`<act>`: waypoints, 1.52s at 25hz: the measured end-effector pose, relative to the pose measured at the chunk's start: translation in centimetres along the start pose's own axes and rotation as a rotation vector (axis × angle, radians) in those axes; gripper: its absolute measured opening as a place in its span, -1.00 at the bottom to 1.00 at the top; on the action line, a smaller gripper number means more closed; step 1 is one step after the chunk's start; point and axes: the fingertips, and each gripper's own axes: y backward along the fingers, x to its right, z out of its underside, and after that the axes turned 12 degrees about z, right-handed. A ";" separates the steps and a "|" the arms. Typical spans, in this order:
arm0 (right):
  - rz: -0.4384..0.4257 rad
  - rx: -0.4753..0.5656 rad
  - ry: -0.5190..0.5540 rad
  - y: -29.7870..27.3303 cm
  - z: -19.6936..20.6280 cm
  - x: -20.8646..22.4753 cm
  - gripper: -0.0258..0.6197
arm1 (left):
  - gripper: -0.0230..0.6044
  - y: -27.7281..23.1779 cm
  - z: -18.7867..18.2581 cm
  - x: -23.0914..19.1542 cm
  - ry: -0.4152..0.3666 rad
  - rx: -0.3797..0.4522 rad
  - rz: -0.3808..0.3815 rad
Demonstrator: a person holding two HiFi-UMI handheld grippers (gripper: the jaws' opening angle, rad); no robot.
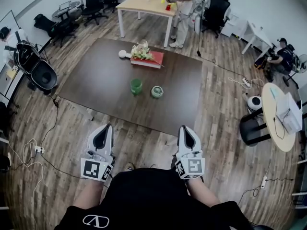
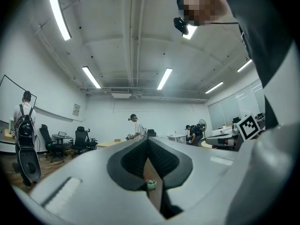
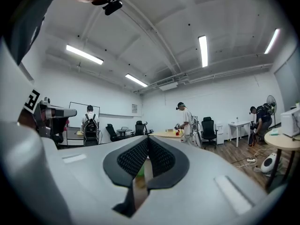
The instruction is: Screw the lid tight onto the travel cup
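On the dark worktop: one green travel cup, one lid, one red tray, one bunch of flowers, one small white object (too small to name). Two tools: left tool, right tool. Farther off: one wooden worktop, one round worktop, two people, a standing person and a crouched person.

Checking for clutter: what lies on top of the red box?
A bunch of flowers lies on the red box; the box's top under them is covered.
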 end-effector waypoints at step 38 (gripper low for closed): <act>0.119 -0.053 0.038 -29.1 1.2 -1.8 -0.90 | -0.93 -25.1 7.7 -21.6 0.069 -0.007 0.198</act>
